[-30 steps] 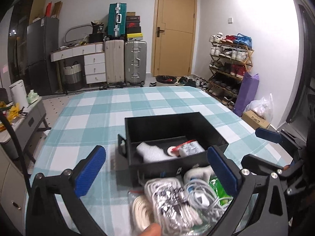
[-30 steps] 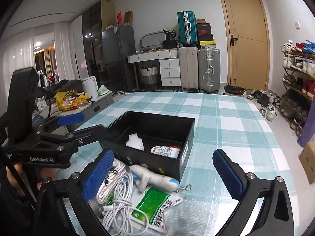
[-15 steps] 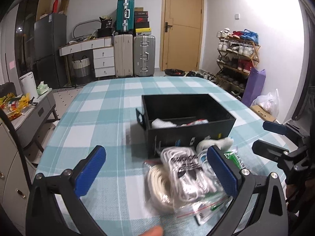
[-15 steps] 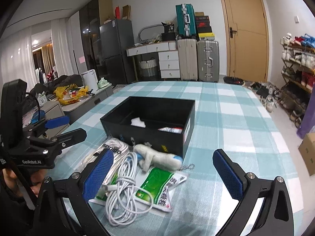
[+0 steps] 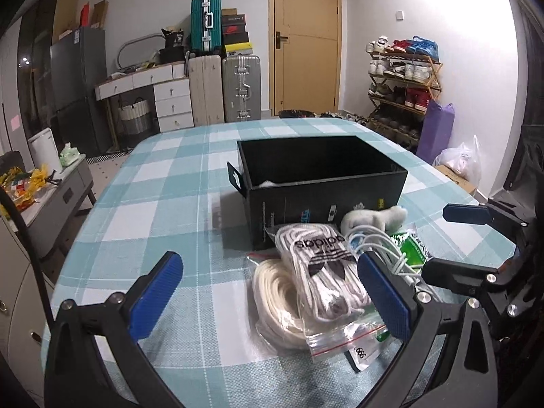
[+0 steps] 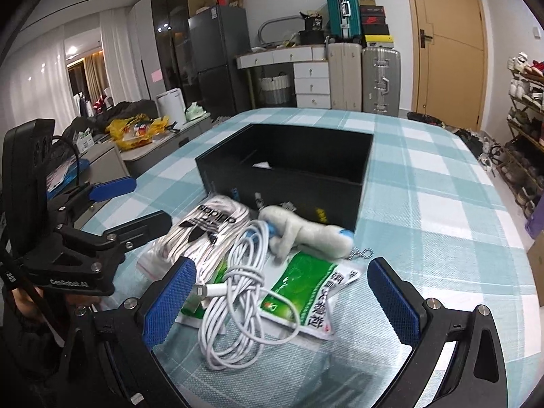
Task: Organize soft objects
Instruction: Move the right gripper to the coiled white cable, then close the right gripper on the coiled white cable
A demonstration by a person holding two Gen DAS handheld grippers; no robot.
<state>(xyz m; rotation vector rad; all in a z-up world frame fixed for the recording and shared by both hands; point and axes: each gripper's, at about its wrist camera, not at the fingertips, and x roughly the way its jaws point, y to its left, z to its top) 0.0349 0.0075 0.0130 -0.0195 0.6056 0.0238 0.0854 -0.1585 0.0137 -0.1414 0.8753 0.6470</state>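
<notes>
Both grippers, left [image 5: 272, 292] and right [image 6: 282, 292], hang wide open with nothing in them, so only something white sits in the black box [image 5: 323, 183] while the Adidas laces bag [image 5: 323, 272], white cable [image 6: 238, 299], plush keychain [image 6: 306, 234] and green packet [image 6: 306, 292] wait on my checked tablecloth [image 5: 170, 204] just beside it.

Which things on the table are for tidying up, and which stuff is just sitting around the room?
For the job:
black box
bag of adidas laces
white rope coil
white cable
green packet
white plush toy

Just lying about:
suitcases
shoe rack
fridge
door
</notes>
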